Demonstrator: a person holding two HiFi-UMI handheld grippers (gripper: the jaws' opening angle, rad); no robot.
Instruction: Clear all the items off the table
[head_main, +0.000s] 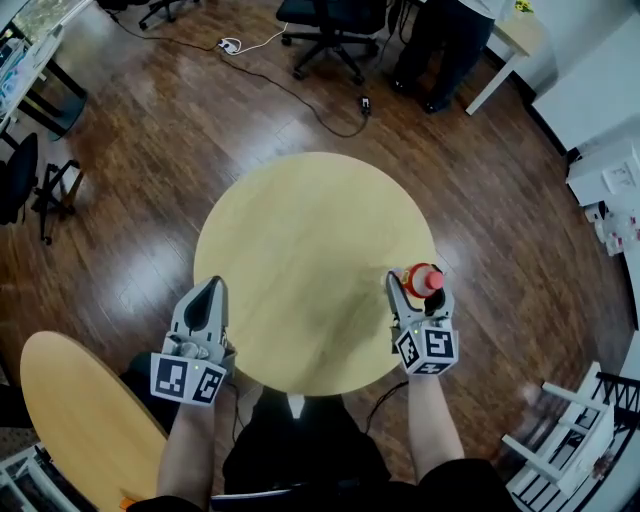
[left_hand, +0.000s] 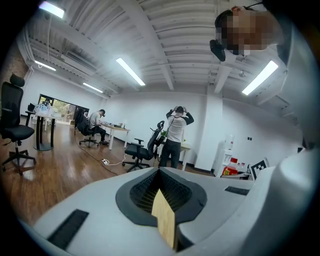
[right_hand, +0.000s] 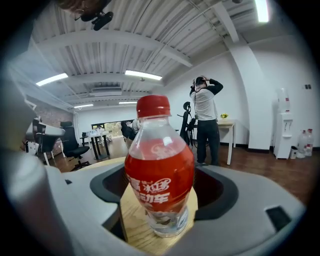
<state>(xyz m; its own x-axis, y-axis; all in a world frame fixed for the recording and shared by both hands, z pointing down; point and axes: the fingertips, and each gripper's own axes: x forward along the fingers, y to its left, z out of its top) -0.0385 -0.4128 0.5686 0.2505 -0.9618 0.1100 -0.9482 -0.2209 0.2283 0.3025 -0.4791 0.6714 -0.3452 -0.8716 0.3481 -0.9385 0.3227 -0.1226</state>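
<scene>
Standing at the rim of the round pale-wood table (head_main: 300, 250), the red-capped clear plastic bottle (right_hand: 159, 170) sits ungripped between the 2 spread jaws of our right gripper (head_main: 416, 298); our left gripper (head_main: 208, 292) is clenched, empty.

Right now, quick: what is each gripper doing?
Left gripper: closed, holding nothing.
Right gripper: open, clear plastic bottle with red label and cap standing between its jaws, not gripped.

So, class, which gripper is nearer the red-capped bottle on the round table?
Right. The bottle stands between the open jaws of the right gripper; the left gripper, shut, is at the opposite edge of the table, well apart from it.
</scene>
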